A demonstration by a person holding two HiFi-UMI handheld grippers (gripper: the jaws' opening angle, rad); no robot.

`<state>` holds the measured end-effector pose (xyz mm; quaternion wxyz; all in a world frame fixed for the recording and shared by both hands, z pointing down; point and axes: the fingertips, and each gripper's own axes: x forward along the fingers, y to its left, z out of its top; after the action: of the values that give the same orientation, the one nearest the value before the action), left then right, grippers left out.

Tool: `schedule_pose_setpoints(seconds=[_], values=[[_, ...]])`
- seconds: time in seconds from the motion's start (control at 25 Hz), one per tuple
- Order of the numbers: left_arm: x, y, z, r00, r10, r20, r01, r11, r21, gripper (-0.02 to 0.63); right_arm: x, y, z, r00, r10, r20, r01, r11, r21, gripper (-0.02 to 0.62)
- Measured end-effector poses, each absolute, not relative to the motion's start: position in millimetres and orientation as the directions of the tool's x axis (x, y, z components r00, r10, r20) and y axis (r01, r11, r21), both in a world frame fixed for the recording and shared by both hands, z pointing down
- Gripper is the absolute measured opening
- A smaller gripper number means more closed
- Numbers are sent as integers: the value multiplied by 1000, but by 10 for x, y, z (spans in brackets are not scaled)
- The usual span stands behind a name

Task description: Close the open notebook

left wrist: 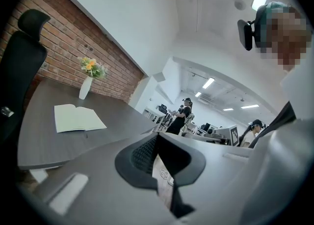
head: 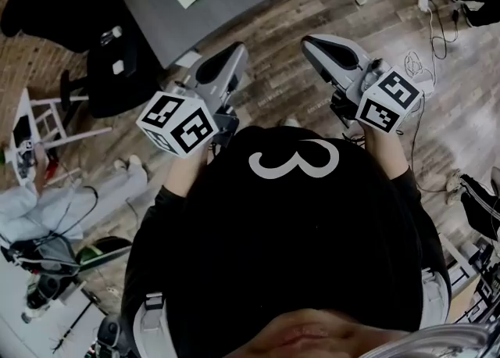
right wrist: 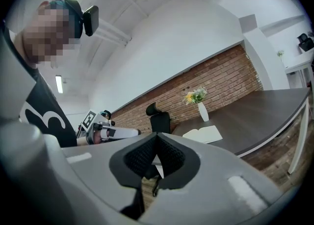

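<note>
The notebook (left wrist: 78,118) lies open and flat on the dark grey tabletop (left wrist: 120,113), both pale pages facing up and blank as far as I can tell. A centre fold divides it, and it rests well ahead of me.

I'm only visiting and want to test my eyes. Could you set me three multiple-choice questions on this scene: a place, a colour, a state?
1. Where does the notebook lie? A on the floor; B on the dark table near the vase; C on a chair.
2. What colour is the vase? A white; B black; C red.
3. How is the notebook? A closed; B open; C held in jaws.
Answers: 1 B, it lies flat on the table; 2 A, white under yellow flowers; 3 B, its pages face up, and the left gripper and right gripper, both shut and empty, are away from it.
</note>
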<state>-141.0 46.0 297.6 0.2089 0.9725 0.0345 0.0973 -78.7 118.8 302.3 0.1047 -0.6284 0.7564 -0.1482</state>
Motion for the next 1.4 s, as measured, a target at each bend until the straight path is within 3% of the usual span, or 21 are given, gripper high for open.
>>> schedule_pose_setpoints(seconds=[0.6, 0.92, 1.4], values=[[-570, -434, 3182, 980, 11, 198, -83, -883, 462, 5, 212, 414, 3150, -235, -970, 57, -905, 197, -377, 2], [85, -1217, 3090, 988, -39, 146, -108, -860, 499, 5, 965, -340, 3163, -270, -958, 99, -898, 213, -385, 2], [9, -2167, 3256, 952, -265, 155, -306, -790, 531, 2, 1279, -1360, 3302, -402, -905, 136, -855, 319, -408, 2]])
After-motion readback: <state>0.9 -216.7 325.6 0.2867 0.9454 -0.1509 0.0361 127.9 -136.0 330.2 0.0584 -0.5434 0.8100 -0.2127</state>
